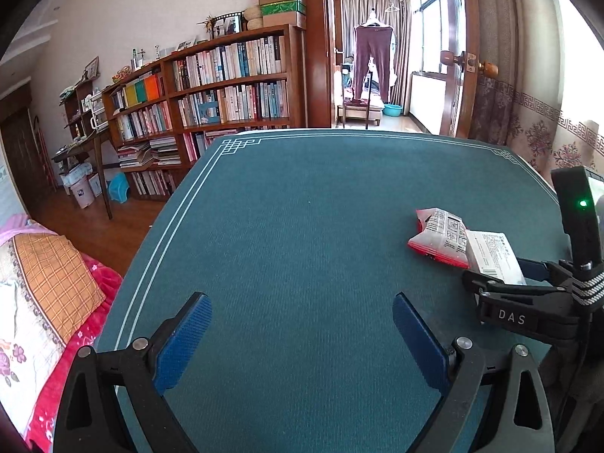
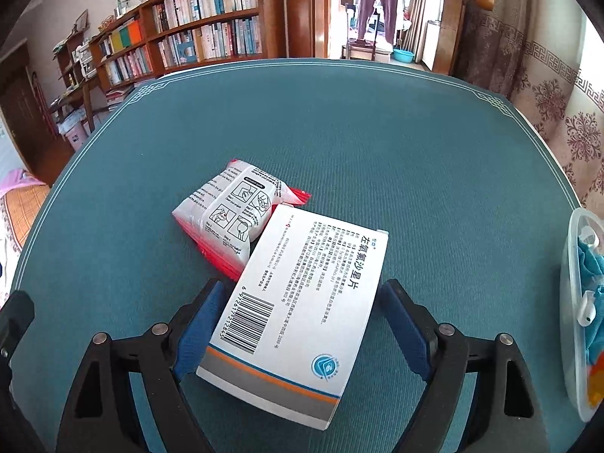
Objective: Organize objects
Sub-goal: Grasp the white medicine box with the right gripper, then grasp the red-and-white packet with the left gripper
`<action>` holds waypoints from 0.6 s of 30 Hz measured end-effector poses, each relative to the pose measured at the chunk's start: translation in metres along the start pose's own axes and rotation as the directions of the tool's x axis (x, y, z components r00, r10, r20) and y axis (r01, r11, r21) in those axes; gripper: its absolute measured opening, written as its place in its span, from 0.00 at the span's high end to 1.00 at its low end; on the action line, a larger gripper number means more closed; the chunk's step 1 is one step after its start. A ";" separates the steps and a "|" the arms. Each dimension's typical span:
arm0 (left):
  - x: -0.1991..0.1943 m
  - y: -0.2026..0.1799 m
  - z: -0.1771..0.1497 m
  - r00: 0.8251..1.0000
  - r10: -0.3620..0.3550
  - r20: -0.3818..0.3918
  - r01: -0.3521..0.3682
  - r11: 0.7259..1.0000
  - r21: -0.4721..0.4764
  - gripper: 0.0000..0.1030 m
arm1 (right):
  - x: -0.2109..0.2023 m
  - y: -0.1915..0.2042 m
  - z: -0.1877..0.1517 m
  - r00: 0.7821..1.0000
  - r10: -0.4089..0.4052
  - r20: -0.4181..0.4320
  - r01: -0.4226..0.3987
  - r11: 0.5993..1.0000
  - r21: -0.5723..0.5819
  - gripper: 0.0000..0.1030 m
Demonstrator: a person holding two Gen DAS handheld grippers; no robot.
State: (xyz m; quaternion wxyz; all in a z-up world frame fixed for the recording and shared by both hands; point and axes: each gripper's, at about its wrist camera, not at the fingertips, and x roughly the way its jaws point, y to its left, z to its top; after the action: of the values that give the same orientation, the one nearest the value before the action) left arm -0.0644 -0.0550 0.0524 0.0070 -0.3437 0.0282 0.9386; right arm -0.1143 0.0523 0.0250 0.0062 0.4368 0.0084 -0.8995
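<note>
Currently astride the flat white cardboard medicine box with barcode and orange-grey stripe (image 2: 313, 264): right gripper (image 2: 302, 290), jaws about half wide, left blue pad just at the box's long edge, right blue pad a little apart from the other edge, so not yet clamped. Resting on the teal cloth-covered table (image 2: 377, 132), near its middle, with the far end of the box propped on the crumpled red-and-white foil packet (image 2: 226, 215), hence tilted rather than flat.

To grip well: centre first, so that both pads meet the long sides together and do not shove the box sideways into the packet. Match the tilt of the box, or take it low near the close end, where it sits nearest the cloth. Squeeze only enough to hold; thin card, likely to buckle. Lift straight up before moving across, so as not to drag the packet along.

Probably bound for the clear plastic tub (image 2: 566, 264) at the right edge, already holding white earbuds and something blue; only a guess from the task.

Meanwhile, left gripper (image 1: 300, 302): jaws spread wide, nothing between, hovering over bare cloth well left of the packet. Keep it clear, or bring it across to steady the packet if it shifts.
</note>
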 end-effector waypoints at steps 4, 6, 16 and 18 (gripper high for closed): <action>0.014 -0.019 0.008 0.999 -0.018 -0.033 0.019 0.999 0.026 0.04 | -0.012 -0.019 -0.015 1.000 0.025 0.016 -0.025 1.000 -0.004 0.38; 0.020 -0.032 0.015 0.998 -0.041 -0.042 0.043 0.998 0.043 0.04 | -0.019 -0.030 -0.022 0.998 0.054 0.017 -0.054 0.999 0.003 0.38; 0.058 -0.104 0.049 0.993 -0.111 -0.030 0.114 0.983 0.141 0.09 | -0.076 -0.092 -0.035 0.990 0.091 0.108 -0.096 0.995 0.040 0.38; 0.065 -0.109 0.050 0.993 -0.108 -0.042 0.113 0.984 0.138 0.12 | -0.082 -0.099 -0.037 0.989 0.090 0.115 -0.095 0.995 0.042 0.38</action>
State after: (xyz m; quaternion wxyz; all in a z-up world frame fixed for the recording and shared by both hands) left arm -0.1432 0.0562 0.0433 0.0828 -0.3597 0.0748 0.9264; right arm -0.0362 0.1527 0.0675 0.0382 0.3849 -0.0335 -0.9216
